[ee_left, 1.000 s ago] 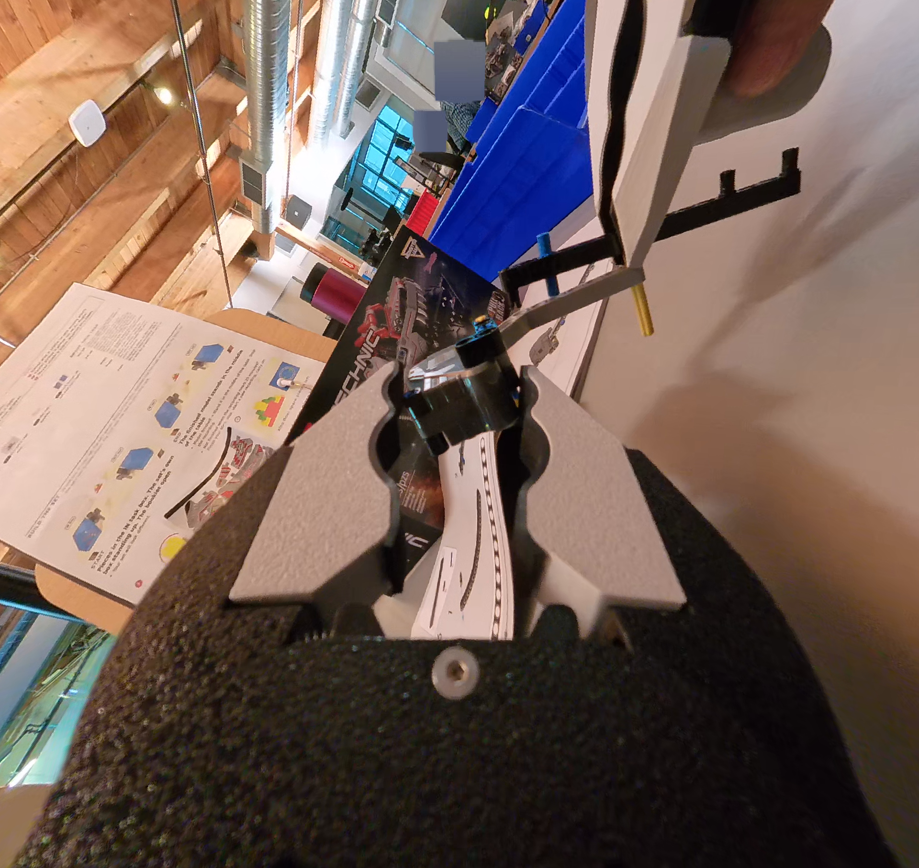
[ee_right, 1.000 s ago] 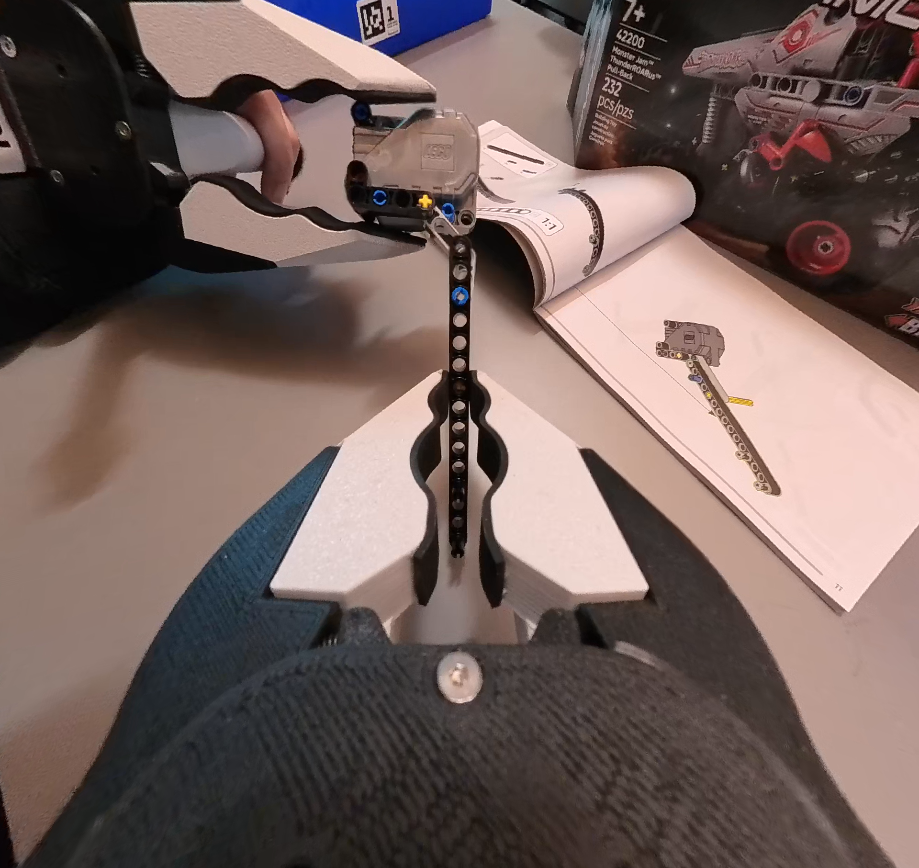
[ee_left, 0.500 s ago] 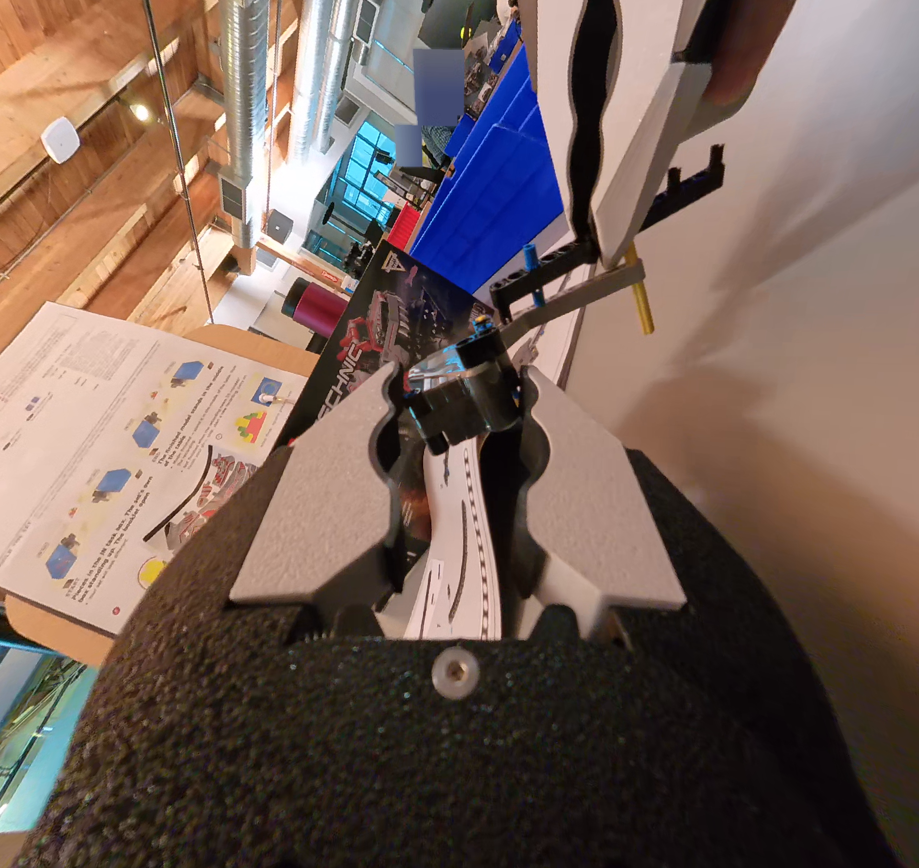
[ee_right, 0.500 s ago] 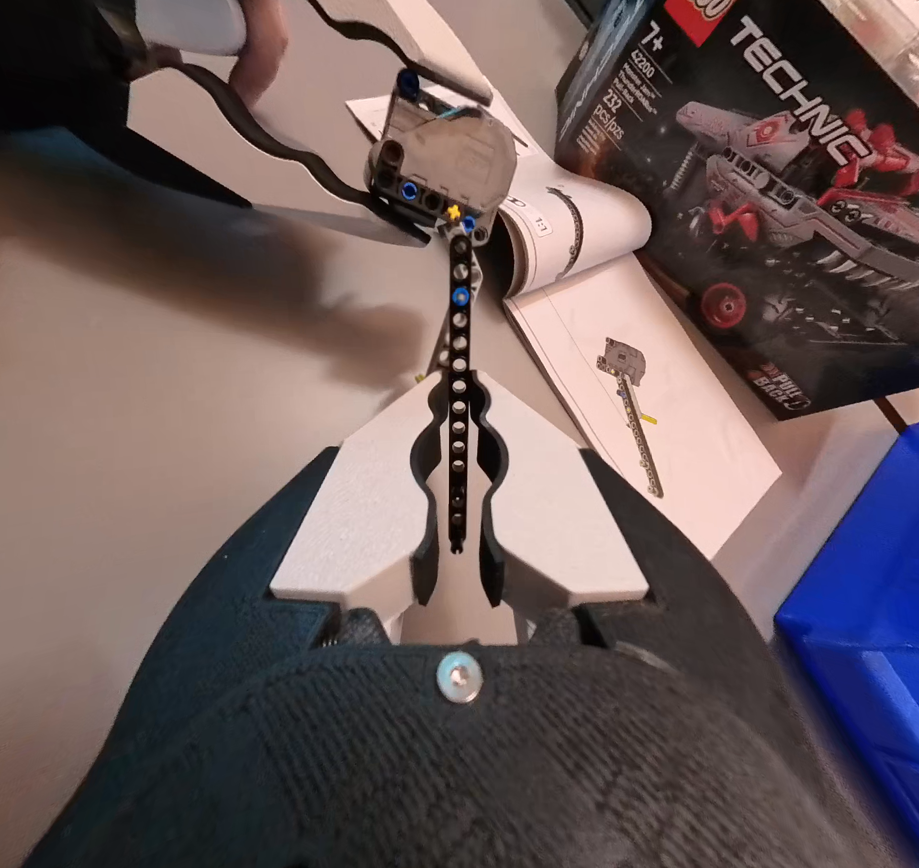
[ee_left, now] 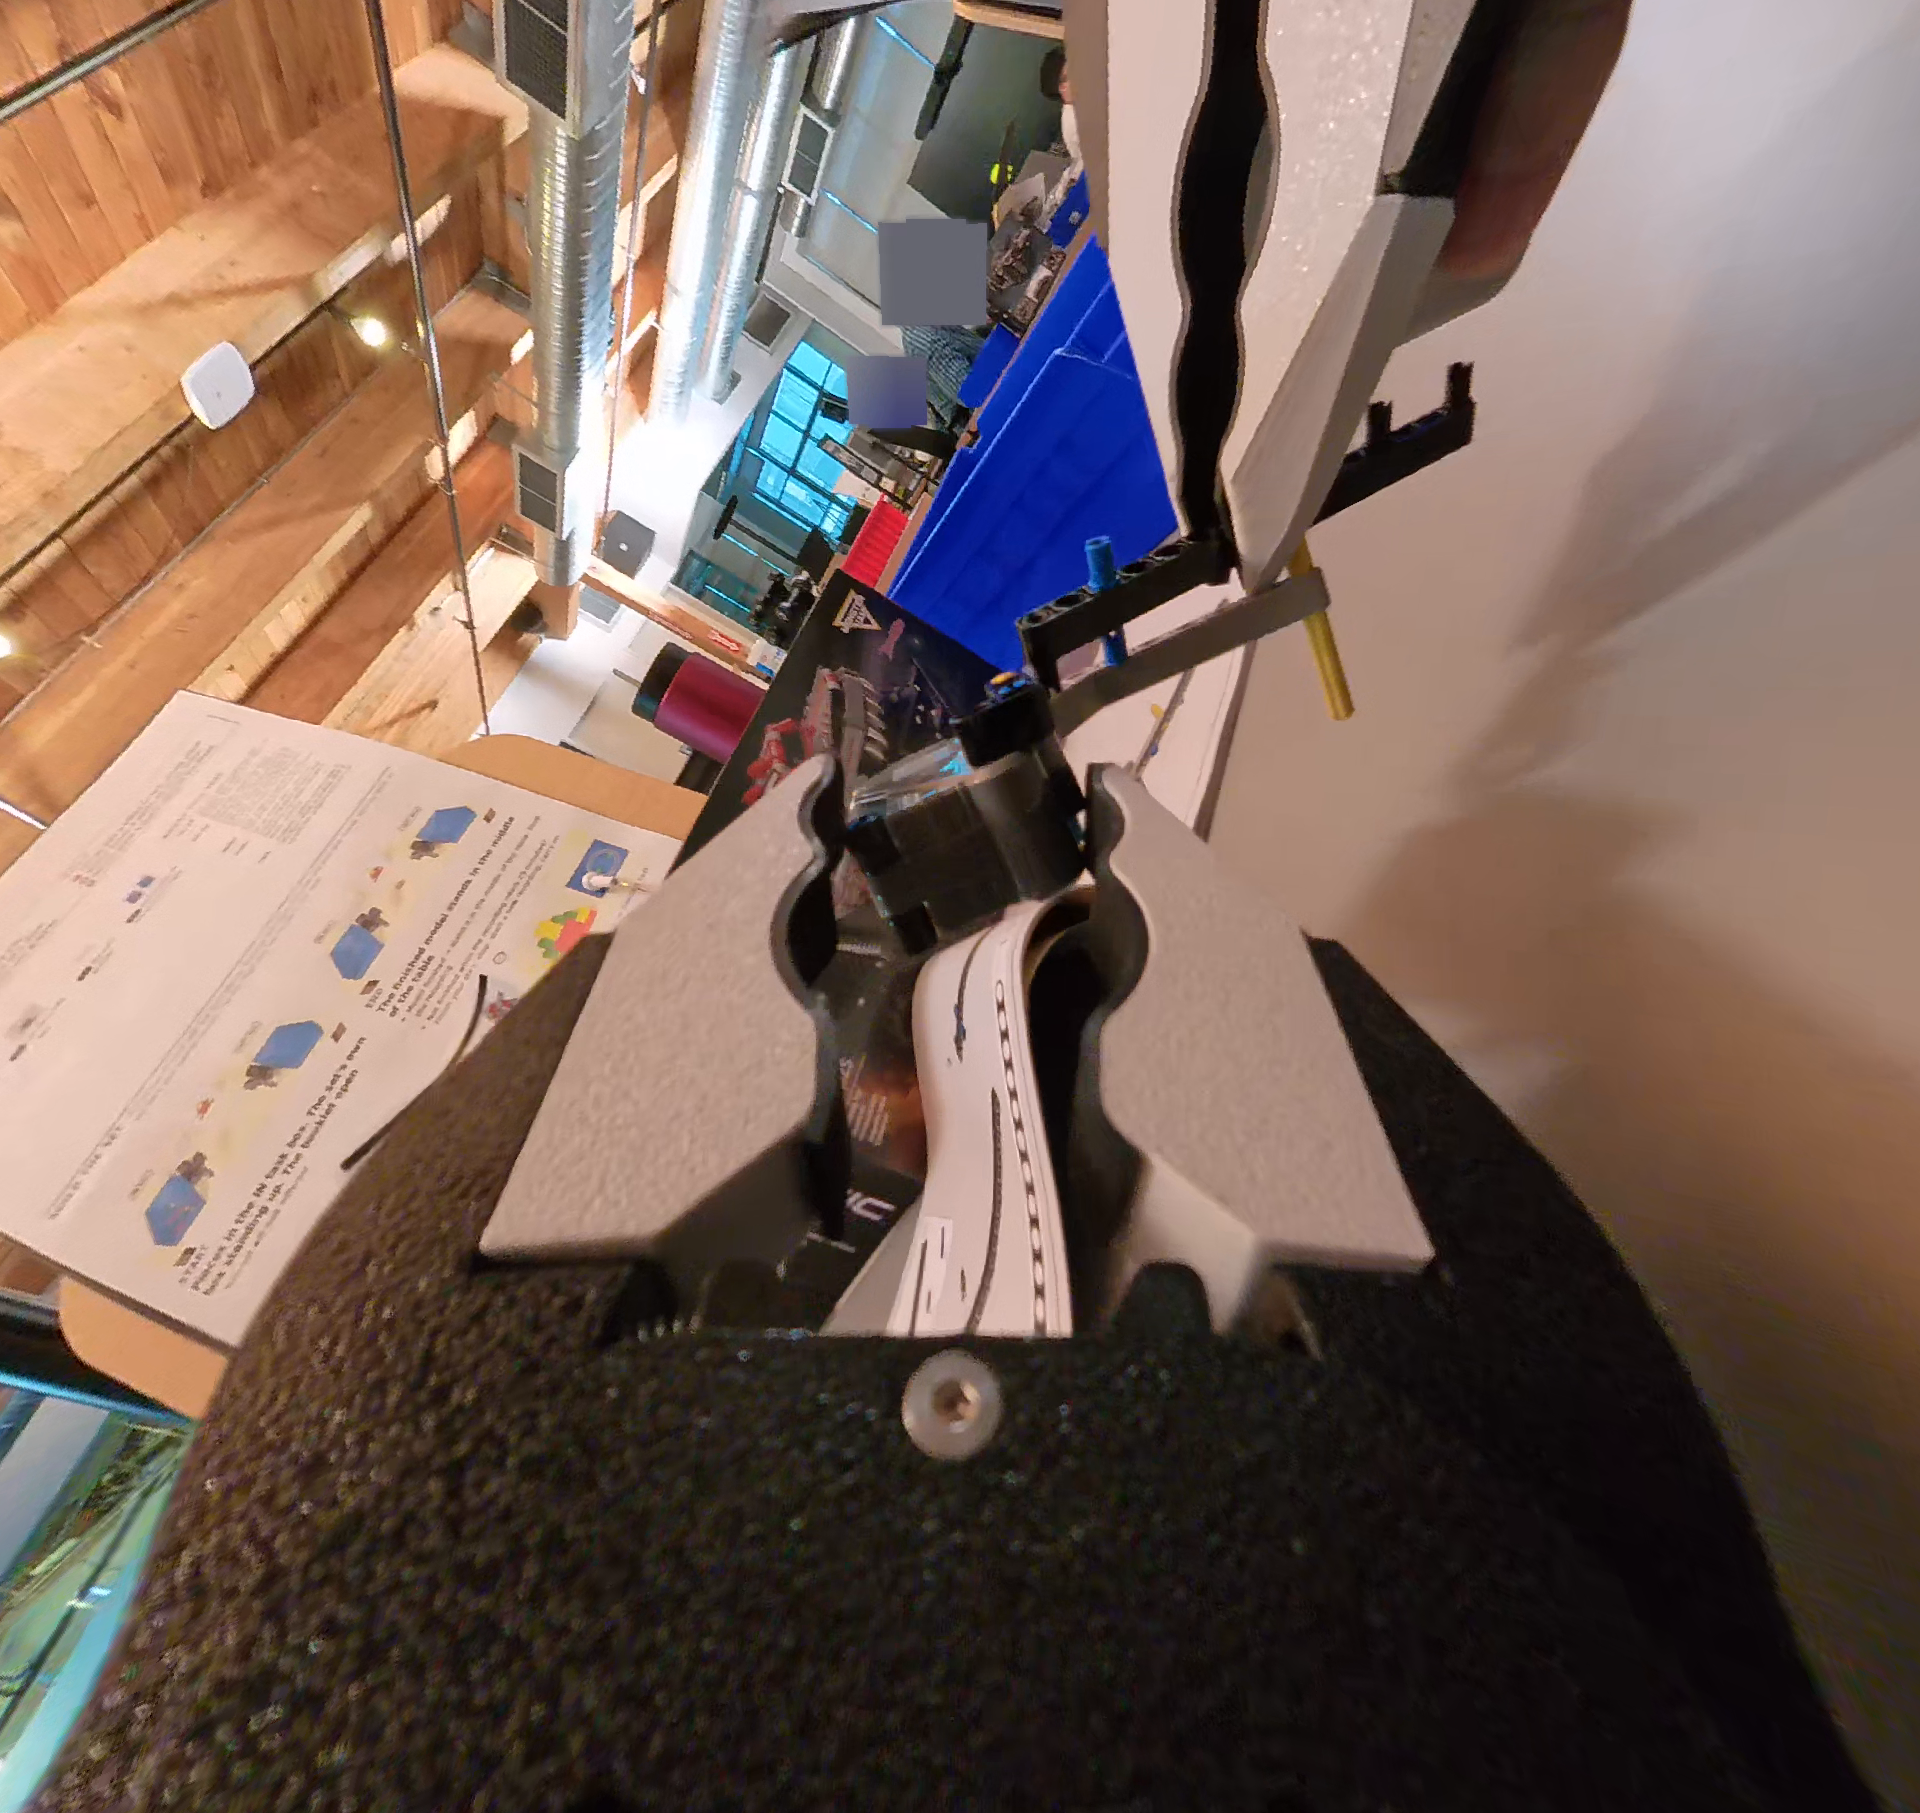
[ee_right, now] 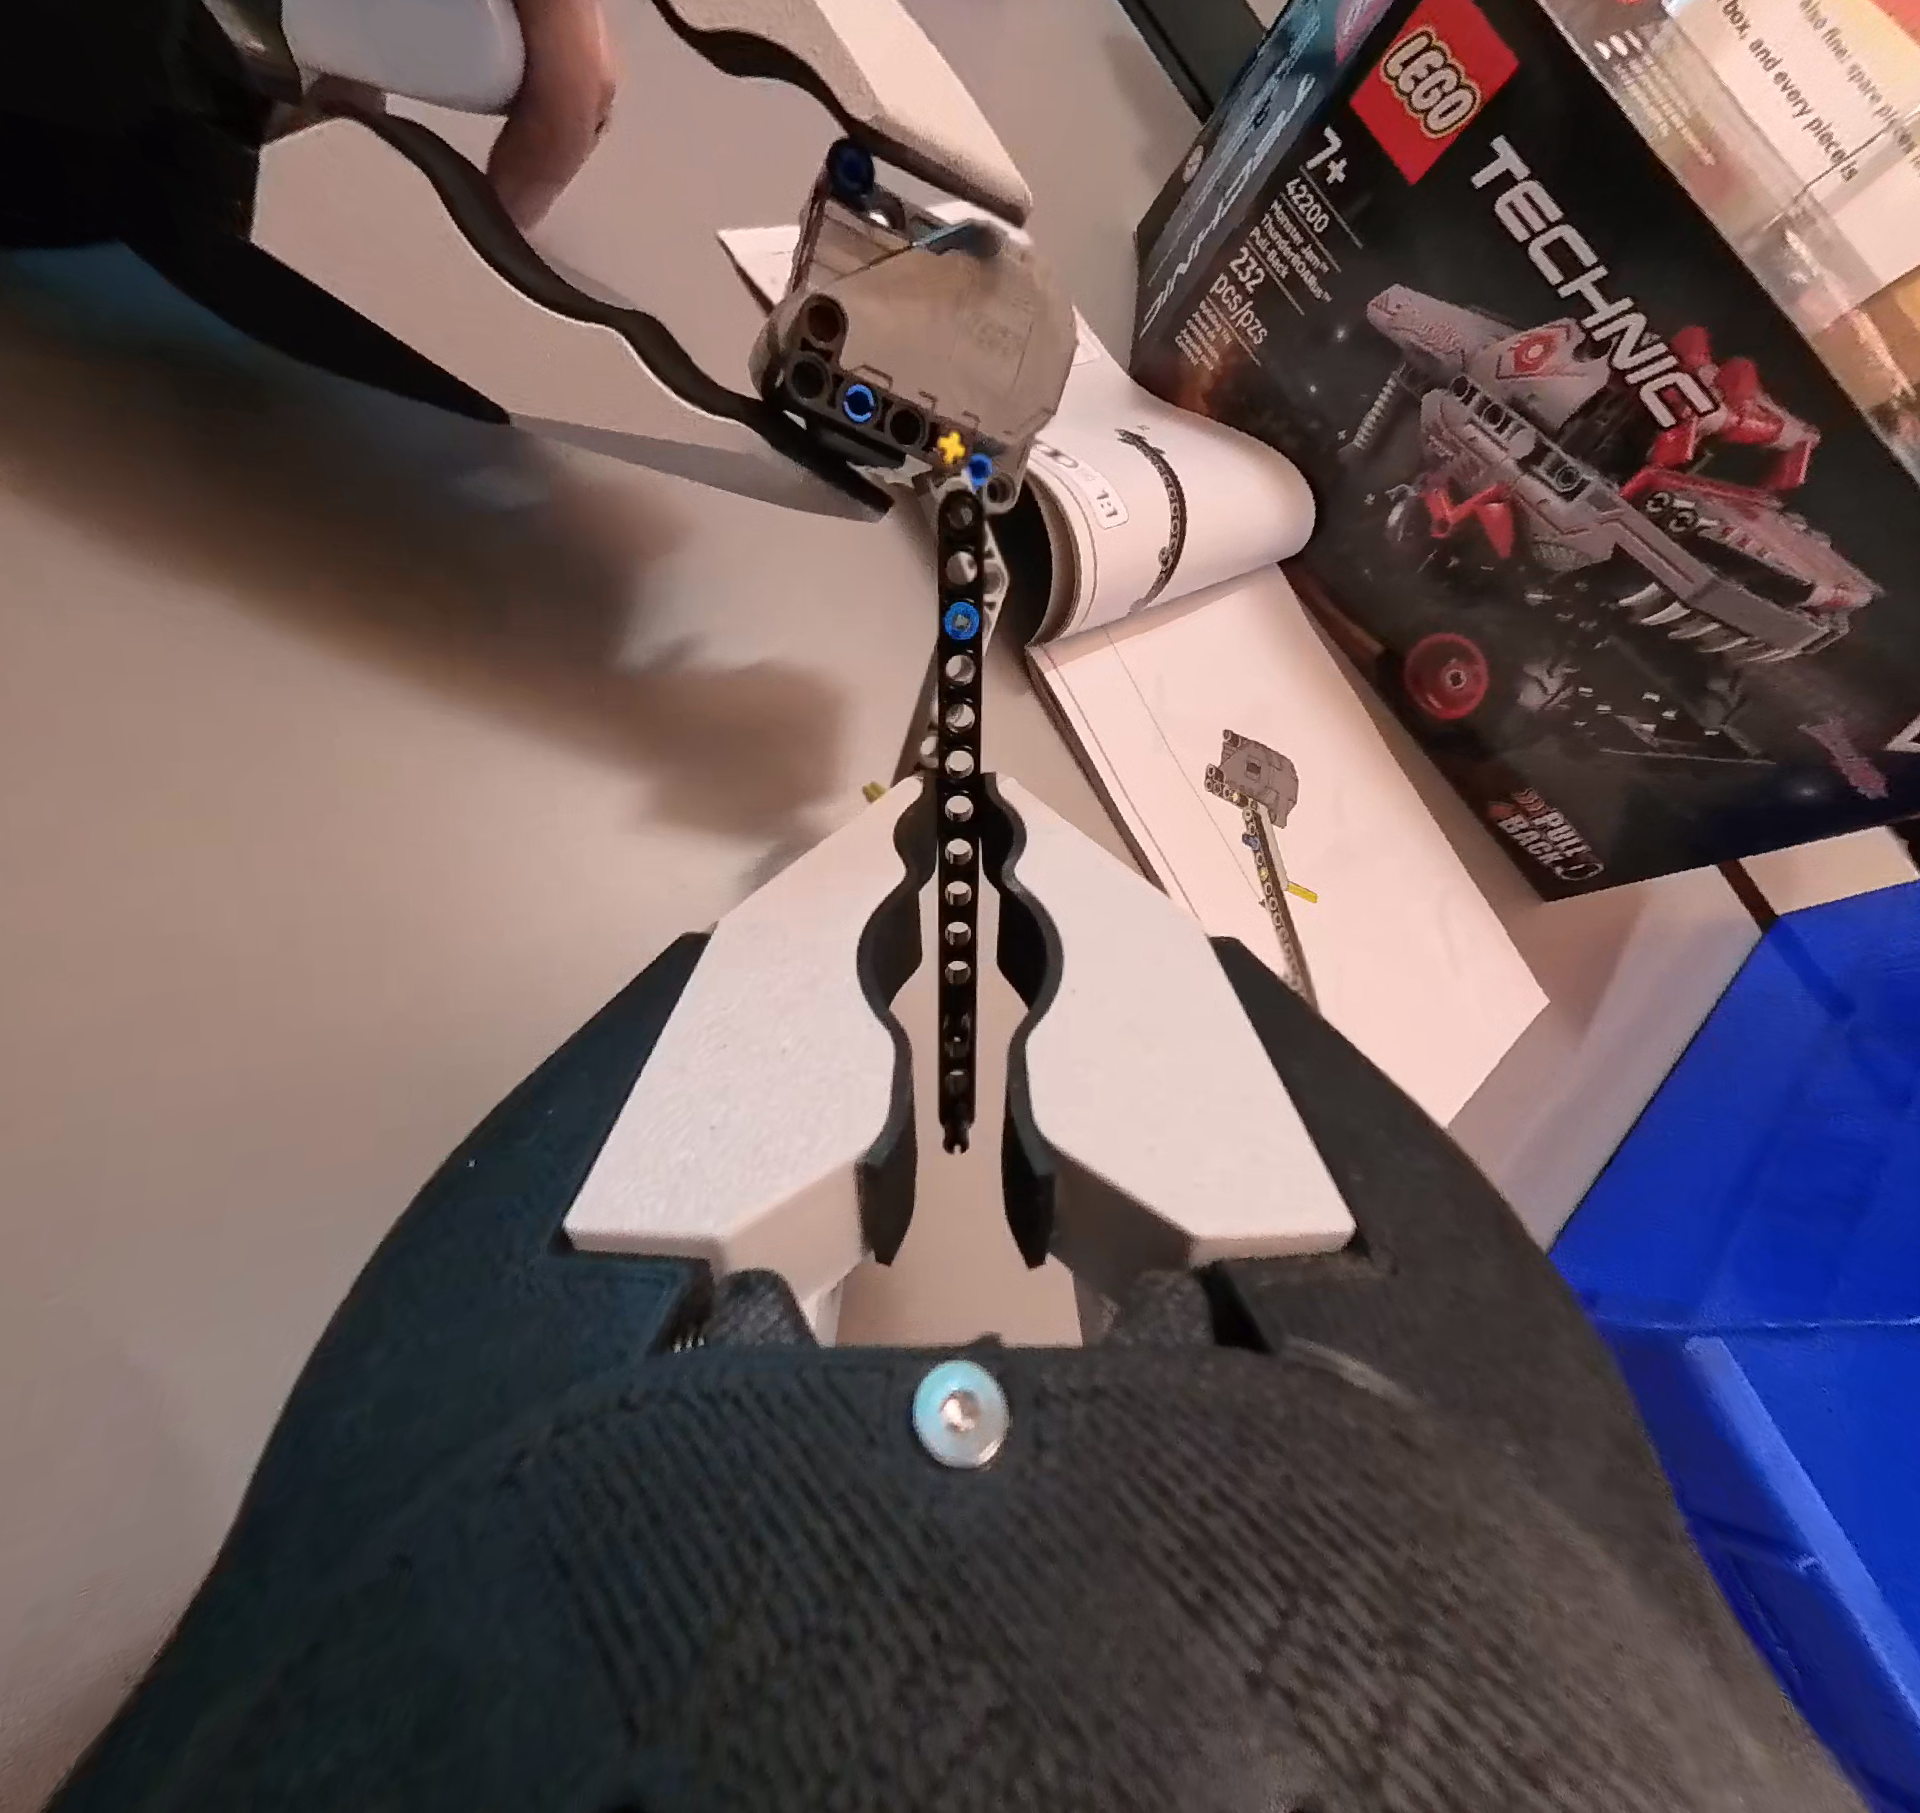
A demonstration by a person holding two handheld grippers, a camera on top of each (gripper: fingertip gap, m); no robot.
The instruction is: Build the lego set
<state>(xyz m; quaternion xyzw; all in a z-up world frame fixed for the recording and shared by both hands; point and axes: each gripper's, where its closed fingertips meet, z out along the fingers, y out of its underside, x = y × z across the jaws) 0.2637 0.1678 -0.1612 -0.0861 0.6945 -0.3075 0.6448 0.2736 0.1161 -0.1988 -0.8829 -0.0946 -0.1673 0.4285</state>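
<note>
Right gripper [ee_right: 958, 807] clamped on a long black holed beam [ee_right: 958, 724], fingers pressed against its sides near the lower half. Beam running from centre toward 12 o'clock in the right wrist view, its far end joined to a grey motor block [ee_right: 925, 361]. Motor block pinched at 11 o'clock by the left gripper [ee_right: 862, 350], white fingers closed on its top and underside. Blue pin [ee_right: 961, 622] seated in the beam part-way up; a yellow cross-axle end [ee_right: 948, 447] and further blue pins showing on the block's lower edge.

In the left wrist view, left gripper [ee_left: 961, 818] shut around the same motor block [ee_left: 966, 849] at centre, with the beam [ee_left: 1132, 589] stretching toward 1 o'clock into the right gripper [ee_left: 1236, 537]. Yellow axle [ee_left: 1325, 662] jutting out just beside those fingertips.

Printed set box [ee_right: 1538, 413] at 2 o'clock, carrying a red logo patch, white lettering and a truck picture. Open instruction booklet [ee_right: 1247, 787] lying on the table [ee_right: 312, 828] between box and beam, printed with a diagram. Blue bin [ee_right: 1787, 1244] at 4 o'clock.
</note>
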